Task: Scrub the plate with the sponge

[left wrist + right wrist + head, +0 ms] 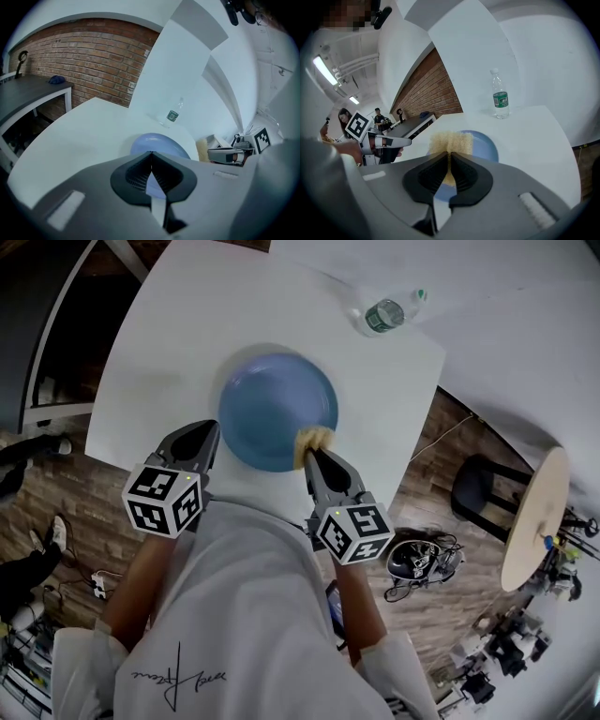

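Sponge (314, 438) sat clamped in your right hand-held gripper (312, 456) at the plate's (272, 404) right rim, its centre ahead-left. Your left hand-held gripper (212, 432), closed and empty, flanked the left rim.

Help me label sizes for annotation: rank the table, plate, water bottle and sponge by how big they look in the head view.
1. Table
2. Plate
3. Water bottle and sponge: close. The bottle looks slightly larger, but the right gripper partly hides the sponge, so I leave them unranked.
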